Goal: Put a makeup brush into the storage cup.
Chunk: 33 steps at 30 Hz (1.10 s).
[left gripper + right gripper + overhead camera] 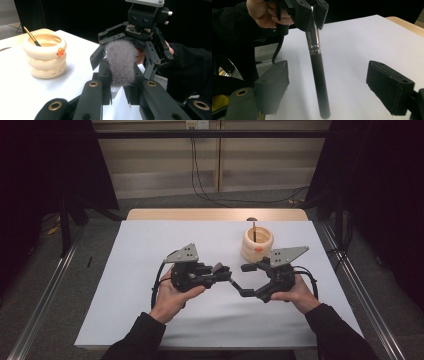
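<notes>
Makeup brush [318, 75] hangs between my two hand-held grippers above the white surface [150, 250], near its middle. My left hand-held gripper [224, 272] is clamped narrow on the brush near its silver ferrule; in the left gripper view the fluffy grey head [121, 63] sticks out past the jaws. My right hand-held gripper [246, 280] stands wide, with both pads clear of the black handle that lies between them, touching neither. Just beyond the right hand-held gripper, toward the far right, sits a cream ringed holder [258, 243] with a thin stick [254, 231] in it.
</notes>
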Motion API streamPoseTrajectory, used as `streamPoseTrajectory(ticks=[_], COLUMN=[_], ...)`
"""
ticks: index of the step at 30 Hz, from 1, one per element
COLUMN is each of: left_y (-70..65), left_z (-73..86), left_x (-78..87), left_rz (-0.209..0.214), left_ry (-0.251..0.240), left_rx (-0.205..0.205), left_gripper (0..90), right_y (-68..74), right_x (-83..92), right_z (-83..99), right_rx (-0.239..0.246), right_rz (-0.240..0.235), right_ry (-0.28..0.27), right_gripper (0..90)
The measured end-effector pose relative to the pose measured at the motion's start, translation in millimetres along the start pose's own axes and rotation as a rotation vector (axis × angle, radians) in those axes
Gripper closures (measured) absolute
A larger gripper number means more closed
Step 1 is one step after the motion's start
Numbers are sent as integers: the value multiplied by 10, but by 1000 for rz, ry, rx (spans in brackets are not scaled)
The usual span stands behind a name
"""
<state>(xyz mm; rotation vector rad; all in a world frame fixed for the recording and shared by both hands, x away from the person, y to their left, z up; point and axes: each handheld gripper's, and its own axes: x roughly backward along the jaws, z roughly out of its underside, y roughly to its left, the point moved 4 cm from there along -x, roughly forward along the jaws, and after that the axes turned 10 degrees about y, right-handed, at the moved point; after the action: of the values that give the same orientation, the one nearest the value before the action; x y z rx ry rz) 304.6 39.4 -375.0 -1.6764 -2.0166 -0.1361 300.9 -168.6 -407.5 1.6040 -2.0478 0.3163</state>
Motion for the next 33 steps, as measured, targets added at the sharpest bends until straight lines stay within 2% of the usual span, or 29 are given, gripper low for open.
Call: streamPoseTrajectory(ticks=[3,6,7,9,15,25,33], left_y=[-2,-10,-12,-6,2,-49,-66], left_z=[-30,-92,-107,-115,-69,-30,-16], left_x=[-2,-40,-50,-51,-95,-170,-215], left_rz=[6,-4,9,6,2,22,27], left_ry=[-3,35,32,42,86,149,163], left_rx=[-1,-21,-20,-23,-13,-30,-29], left_gripper=[780,780,780,780,780,779,780], right_y=[-2,-8,-5,2,12,46,65], right_x=[10,19,23,21,1,-69,-115], right_z=[-1,0,1,0,22,45,52], right_rx=[1,-1,1,5,1,9,10], right_rz=[-10,-17,-23,-27,-58,-114,-154], right_ry=[2,1,-2,2,26,77,91], right_gripper=[219,260,282,295,361,498,616])
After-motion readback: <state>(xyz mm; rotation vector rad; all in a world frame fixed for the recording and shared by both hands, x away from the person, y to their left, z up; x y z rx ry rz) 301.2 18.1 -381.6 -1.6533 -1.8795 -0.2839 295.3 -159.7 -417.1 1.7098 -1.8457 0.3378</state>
